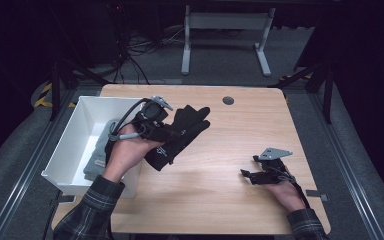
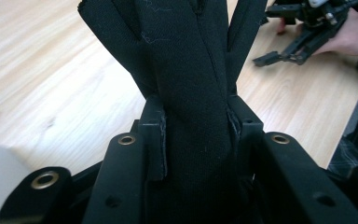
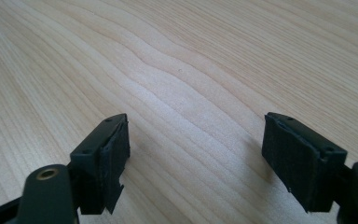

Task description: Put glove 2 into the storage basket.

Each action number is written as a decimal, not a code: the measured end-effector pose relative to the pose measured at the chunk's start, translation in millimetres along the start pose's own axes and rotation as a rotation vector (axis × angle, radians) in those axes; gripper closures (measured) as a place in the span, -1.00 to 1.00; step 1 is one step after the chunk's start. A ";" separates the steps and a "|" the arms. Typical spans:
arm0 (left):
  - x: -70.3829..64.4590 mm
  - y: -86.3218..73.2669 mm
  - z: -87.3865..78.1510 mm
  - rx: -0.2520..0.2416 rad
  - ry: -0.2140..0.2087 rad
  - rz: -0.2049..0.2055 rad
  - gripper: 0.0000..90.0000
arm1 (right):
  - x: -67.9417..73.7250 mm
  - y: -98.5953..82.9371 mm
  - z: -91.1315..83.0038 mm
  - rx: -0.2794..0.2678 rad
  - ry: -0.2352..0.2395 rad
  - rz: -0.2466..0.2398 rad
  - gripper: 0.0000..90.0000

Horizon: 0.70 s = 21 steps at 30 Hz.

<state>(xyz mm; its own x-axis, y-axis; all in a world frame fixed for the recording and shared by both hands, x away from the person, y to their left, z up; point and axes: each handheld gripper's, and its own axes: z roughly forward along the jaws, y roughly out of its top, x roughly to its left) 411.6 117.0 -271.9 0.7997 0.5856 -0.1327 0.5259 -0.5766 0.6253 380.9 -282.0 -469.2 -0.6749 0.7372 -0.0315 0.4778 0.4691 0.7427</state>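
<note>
1. High view: we see our left gripper [image 1: 167, 131] clamped on a black glove [image 1: 180, 135], held just right of the white bin [image 1: 75, 142], in which a grey cloth [image 1: 96, 150] lies. We judge the limp glove could snag the bin wall or slump onto the table [image 1: 220, 150] if the grip loosens. Our left hand [image 1: 127, 155] angles up and rightward; our right gripper [image 1: 260, 175] rests low, well apart.

2. Left gripper view: both jaws pinch the glove [image 2: 191, 93] mid-body; the fabric is bunched, so it might slide out.

3. Right gripper view: jaws stand wide, holding nothing, over bare table [image 3: 191, 70].
</note>
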 end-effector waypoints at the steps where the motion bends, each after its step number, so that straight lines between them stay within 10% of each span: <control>1: 3.0 -1.4 -4.5 -0.006 0.003 -0.007 0.46 | 0.0 0.0 0.0 0.000 0.000 0.000 -0.47; 21: 76.6 -63.2 -72.8 -0.074 0.156 -0.239 0.46 | 0.3 0.2 0.2 0.001 -0.003 0.003 -0.47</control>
<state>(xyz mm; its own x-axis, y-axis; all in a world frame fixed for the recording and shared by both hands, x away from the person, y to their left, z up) 418.6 239.8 -265.6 0.5986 0.7836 -0.1663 0.6666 -0.3721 0.6459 380.9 -281.6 -469.2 -0.6720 0.7399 -0.0316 0.4799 0.4676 0.7423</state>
